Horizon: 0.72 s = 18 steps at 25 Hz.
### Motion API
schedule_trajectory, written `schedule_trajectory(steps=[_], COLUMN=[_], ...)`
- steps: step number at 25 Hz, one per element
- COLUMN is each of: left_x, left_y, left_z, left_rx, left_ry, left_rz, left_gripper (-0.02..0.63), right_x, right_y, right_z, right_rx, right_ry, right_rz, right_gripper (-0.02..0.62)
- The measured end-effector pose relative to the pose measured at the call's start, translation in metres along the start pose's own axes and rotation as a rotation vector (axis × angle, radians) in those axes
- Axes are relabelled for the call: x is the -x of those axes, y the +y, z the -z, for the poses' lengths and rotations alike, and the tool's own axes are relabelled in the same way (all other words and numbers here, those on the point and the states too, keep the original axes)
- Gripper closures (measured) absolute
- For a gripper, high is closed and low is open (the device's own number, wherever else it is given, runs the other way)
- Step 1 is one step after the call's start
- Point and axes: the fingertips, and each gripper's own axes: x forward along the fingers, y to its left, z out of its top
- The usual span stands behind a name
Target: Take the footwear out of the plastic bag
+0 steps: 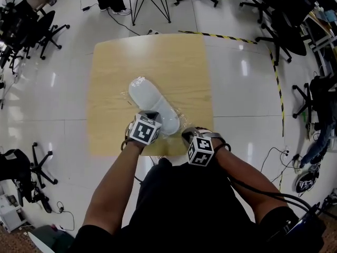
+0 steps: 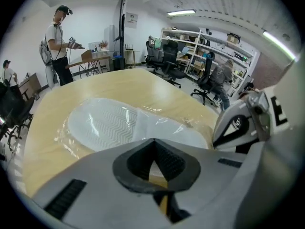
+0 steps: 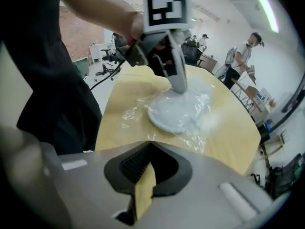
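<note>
A white shoe [image 1: 152, 101] lies sole up inside a clear plastic bag [image 1: 178, 118] in the middle of a wooden table [image 1: 158, 57]. My left gripper [image 1: 150, 122] stands at the shoe's near end. In the right gripper view the left gripper [image 3: 180, 88] comes down with its tips together on the bag film over the shoe [image 3: 169, 113]. My right gripper [image 1: 188, 136] sits at the bag's near right corner. Its jaws [image 3: 150, 142] are shut, and the crinkled bag edge [image 3: 136, 116] reaches their tips. The left gripper [image 2: 153, 141] looks along the ribbed sole [image 2: 109, 123].
The table's front edge [image 1: 152, 153] runs just beneath both grippers. Office chairs [image 1: 45, 28] and a stand's legs [image 1: 150, 4] ring the table on the floor. Yellow-black tape [image 1: 276, 83] marks the floor to the right. A person [image 2: 58, 42] stands beyond the far side.
</note>
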Motion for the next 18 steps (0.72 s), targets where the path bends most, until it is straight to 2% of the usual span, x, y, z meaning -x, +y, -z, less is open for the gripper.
schedule_trajectory(steps=[4, 6, 8, 10, 12, 14, 18], left_x=[0.008, 0.009, 0.007, 0.005, 0.006, 0.008, 0.015], left_y=[-0.002, -0.003, -0.003, -0.003, -0.004, -0.003, -0.005], left_z=[0.014, 0.016, 0.013, 0.011, 0.009, 0.009, 0.017], left_rx=[0.016, 0.034, 0.052, 0.056, 0.052, 0.042, 0.026], left_ry=[0.007, -0.005, -0.019, -0.024, -0.018, -0.002, 0.013], left_rz=[0.0, -0.012, -0.018, -0.018, -0.018, -0.023, -0.027], left_gripper=[0.6, 0.6, 0.6, 0.6, 0.6, 0.6, 0.6], right_x=[0.013, 0.026, 0.033, 0.027, 0.013, 0.004, 0.008], right_y=[-0.04, -0.044, -0.03, -0.008, 0.008, 0.013, 0.006], right_z=[0.022, 0.016, -0.001, -0.011, -0.007, -0.002, 0.007], right_rx=[-0.173, -0.257, -0.295, -0.249, -0.183, -0.152, -0.124], right_ry=[0.034, -0.023, -0.098, -0.106, -0.055, -0.026, -0.008], right_rz=[0.079, 0.091, 0.049, 0.001, -0.025, -0.035, -0.015], right_gripper=[0.594, 0.592, 0.555, 0.515, 0.515, 0.551, 0.56])
